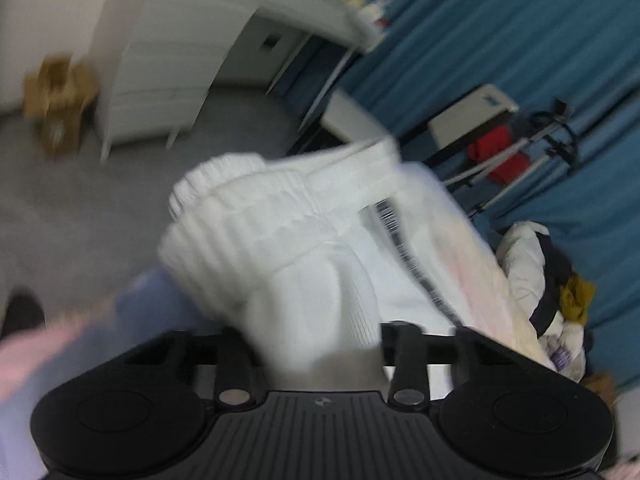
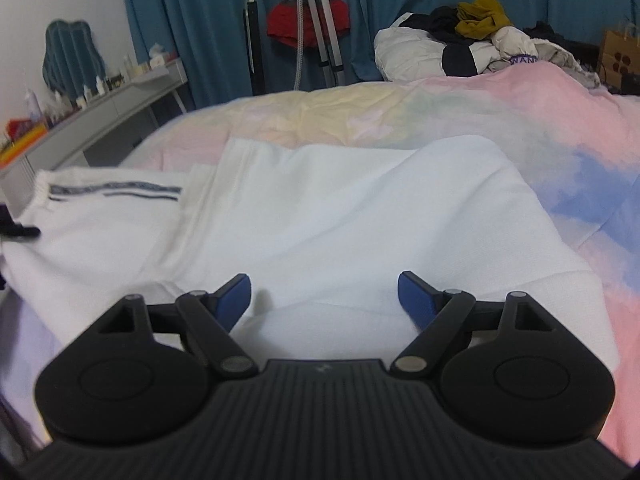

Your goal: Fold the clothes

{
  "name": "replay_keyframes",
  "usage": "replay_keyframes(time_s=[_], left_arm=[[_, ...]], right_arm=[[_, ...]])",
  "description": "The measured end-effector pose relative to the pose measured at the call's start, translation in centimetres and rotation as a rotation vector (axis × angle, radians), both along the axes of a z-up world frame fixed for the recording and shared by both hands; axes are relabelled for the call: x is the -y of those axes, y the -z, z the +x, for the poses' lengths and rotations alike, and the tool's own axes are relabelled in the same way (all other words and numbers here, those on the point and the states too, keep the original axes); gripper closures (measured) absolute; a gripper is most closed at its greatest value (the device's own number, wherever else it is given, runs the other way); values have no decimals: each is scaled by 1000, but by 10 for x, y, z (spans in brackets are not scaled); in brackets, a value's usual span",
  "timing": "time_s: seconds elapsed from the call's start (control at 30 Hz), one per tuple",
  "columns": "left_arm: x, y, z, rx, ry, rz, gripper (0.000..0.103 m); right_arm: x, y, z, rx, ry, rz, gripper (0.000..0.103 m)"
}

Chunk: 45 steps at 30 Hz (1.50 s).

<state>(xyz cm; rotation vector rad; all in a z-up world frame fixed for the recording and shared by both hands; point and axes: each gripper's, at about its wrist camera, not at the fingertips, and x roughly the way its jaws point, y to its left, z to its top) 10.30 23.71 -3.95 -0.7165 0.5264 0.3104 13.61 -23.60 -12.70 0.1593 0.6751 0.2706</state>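
Left gripper (image 1: 320, 344): we clenched the white garment's ribbed cuff (image 1: 256, 240)
Right gripper (image 2: 324, 300): we held it released, over the white garment (image 2: 360, 216)

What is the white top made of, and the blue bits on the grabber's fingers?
The white top looks like soft knitted cotton: matte, finely textured, with a ribbed cuff bunched in the left gripper. The blue pads on the right gripper look like smooth rubber or plastic; I can't tell which.
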Motion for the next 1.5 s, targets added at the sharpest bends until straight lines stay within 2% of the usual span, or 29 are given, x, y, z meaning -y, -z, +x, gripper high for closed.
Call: replay_keyframes(time_s=[0.07,0.2,0.3,0.43,0.53,0.6,0.7,0.83,0.9,1.03,1.1,1.17,1.27,1.37,1.43,1.5], left_arm=[[25,-25,-5,85,34,107,83],[76,-74,-14,254,101,320,84],[143,-107,-20,371,163,413,84],[240,-130,-23,479,244,477,84],[316,-124,-14,505,318,522,84],[370,-104,-9,502,383,568,84],[438,-54,-3,441,514,640,84],[505,21,3,295,720,811,85],[513,43,0,265,755,866,85],[501,50,-5,254,824,925,81],[493,50,-5,234,875,960,73],[482,51,-7,207,929,990,60],[446,49,-17,172,997,1015,47],[420,46,-31,141,1050,1053,45],[405,47,-39,125,1047,1059,44],[390,49,-44,116,1030,1056,44]], right_arm=[[5,0,2,-8,12,18,21],[18,1,6,-22,41,61,21],[39,-8,6,-10,105,110,21],[77,-22,4,16,228,172,21],[115,-31,1,43,338,229,21],[143,-33,-2,55,402,285,21],[181,-31,-5,59,480,374,20],[211,-14,0,29,484,510,19],[217,-6,9,-10,426,586,19],[218,3,25,-55,335,672,20],[214,2,34,-65,307,655,25],[208,3,43,-77,281,621,27],[201,10,54,-123,247,608,32],[189,18,67,-159,197,595,37],[182,23,76,-184,163,586,46],[174,21,83,-167,125,578,50]])
